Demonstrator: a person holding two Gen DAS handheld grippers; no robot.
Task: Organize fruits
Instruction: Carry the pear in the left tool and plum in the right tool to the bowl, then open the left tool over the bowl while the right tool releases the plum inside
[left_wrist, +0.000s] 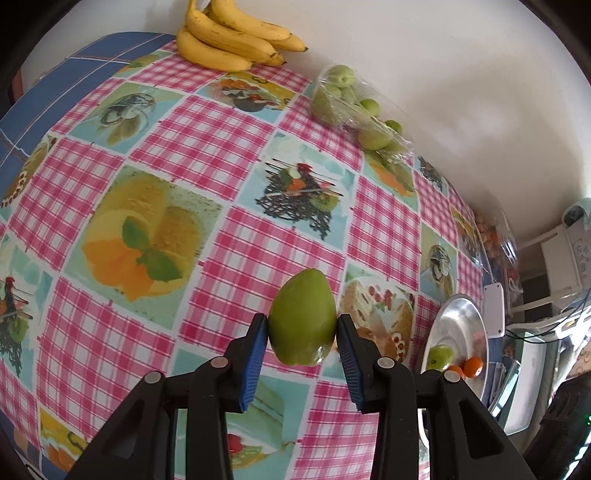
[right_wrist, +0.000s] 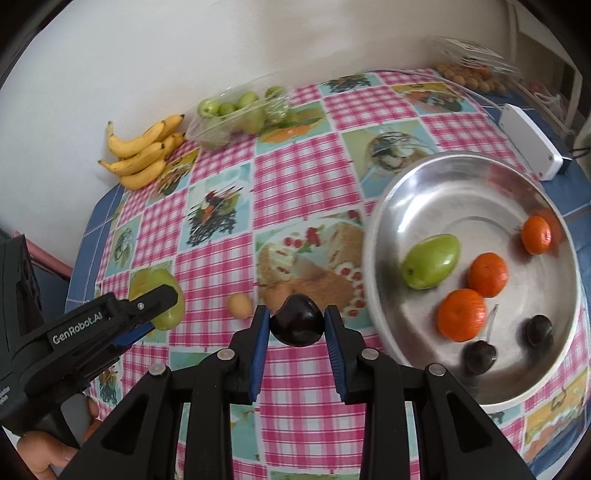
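Note:
My left gripper (left_wrist: 302, 326) is shut on a green mango (left_wrist: 302, 317), held above the checked tablecloth. From the right wrist view the same left gripper (right_wrist: 155, 314) shows at the left with the green mango (right_wrist: 168, 314) in it. My right gripper (right_wrist: 296, 321) is shut on a dark plum (right_wrist: 296, 321), just left of the steel bowl (right_wrist: 384, 236). Inside the bowl lie a green mango (right_wrist: 431, 261), three oranges (right_wrist: 461, 314) and two dark plums (right_wrist: 479, 357). A small tan fruit (right_wrist: 239, 304) rests on the cloth between the two grippers.
Bananas (right_wrist: 142, 153) and a clear tray of small green fruits (right_wrist: 236, 114) stand along the back wall. A white box (right_wrist: 530, 142) and a clear pack of small tan fruits (right_wrist: 469, 75) sit at the far right. A hand (right_wrist: 48, 450) grips the left tool.

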